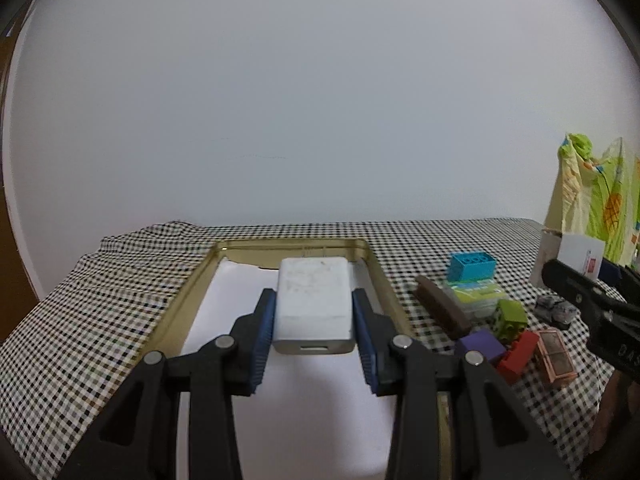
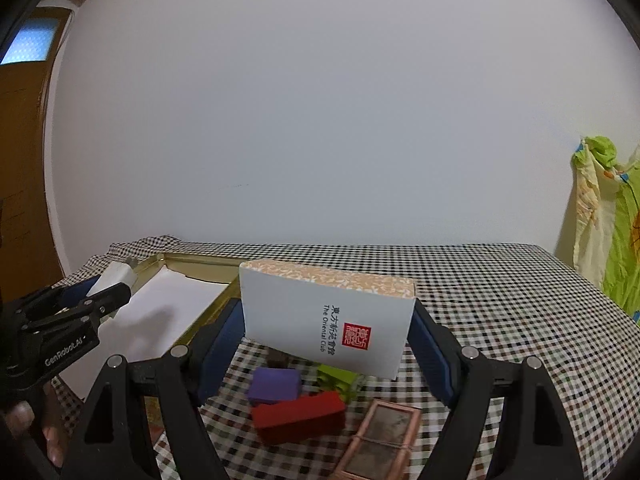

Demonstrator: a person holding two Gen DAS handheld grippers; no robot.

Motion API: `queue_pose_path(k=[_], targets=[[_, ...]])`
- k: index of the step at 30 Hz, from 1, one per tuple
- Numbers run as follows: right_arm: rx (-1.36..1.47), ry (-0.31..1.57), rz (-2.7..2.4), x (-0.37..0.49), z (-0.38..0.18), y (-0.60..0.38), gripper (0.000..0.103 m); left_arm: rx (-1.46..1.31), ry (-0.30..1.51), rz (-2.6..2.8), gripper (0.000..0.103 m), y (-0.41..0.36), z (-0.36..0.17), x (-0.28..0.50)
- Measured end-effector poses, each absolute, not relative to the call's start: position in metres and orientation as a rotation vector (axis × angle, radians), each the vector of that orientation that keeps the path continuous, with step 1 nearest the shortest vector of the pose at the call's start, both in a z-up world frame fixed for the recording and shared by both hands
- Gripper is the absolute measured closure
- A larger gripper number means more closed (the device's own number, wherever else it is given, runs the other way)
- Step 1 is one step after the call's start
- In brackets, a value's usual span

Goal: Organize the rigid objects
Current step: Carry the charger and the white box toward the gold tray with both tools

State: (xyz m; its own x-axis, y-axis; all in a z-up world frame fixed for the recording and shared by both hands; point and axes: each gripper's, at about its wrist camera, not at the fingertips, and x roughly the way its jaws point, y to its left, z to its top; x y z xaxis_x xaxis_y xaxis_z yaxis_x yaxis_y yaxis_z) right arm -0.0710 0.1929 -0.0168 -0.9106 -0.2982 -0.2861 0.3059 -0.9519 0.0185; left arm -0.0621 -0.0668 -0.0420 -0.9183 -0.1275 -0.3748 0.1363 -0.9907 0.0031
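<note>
Left claw (image 1: 314, 316) pinching white charger (image 1: 314, 300) over gold tray (image 1: 188, 280); right claw (image 2: 328, 332) pinching card box (image 2: 324, 320); checkered tablecloth (image 2: 500, 300).

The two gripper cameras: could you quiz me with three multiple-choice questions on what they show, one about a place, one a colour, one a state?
1. Where is the white charger?
A. Over the gold tray
B. Among the blocks
C. On the bare cloth

2. What colour is the block next to the purple block, nearer the camera?
A. Yellow
B. Red
C. Black

3. What is the right gripper doing?
A. Hanging open
B. Shut on the white box
C. Shut on a block

Answers: 1 A, the left gripper holds it above the gold tray. 2 B, the red block lies there. 3 B, both fingers press the sides of the white box.
</note>
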Motion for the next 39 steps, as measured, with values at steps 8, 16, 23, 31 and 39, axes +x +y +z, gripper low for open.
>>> queue_pose_path(k=[8, 16, 23, 31, 39], targets=[[0.408, 0.068, -2.767, -0.067, -0.016, 0.174, 0.022, 0.557, 0.062, -2.924, 0.066, -0.080, -0.042, -0.061], [0.389, 0.098, -2.728, -0.065, -0.014, 0.157, 0.022, 0.539, 0.079, -2.910, 0.066, -0.084, -0.042, -0.059], [0.385, 0.107, -2.705, -0.066, -0.013, 0.145, 0.022, 0.524, 0.097, -2.899, 0.066, -0.088, -0.042, -0.057], [0.378, 0.118, -2.681, -0.065, -0.010, 0.138, 0.022, 0.513, 0.117, -2.887, 0.066, -0.091, -0.040, -0.054], [0.362, 0.125, -2.660, -0.065, -0.010, 0.130, 0.022, 0.508, 0.140, -2.874, 0.066, -0.093, -0.038, -0.047]])
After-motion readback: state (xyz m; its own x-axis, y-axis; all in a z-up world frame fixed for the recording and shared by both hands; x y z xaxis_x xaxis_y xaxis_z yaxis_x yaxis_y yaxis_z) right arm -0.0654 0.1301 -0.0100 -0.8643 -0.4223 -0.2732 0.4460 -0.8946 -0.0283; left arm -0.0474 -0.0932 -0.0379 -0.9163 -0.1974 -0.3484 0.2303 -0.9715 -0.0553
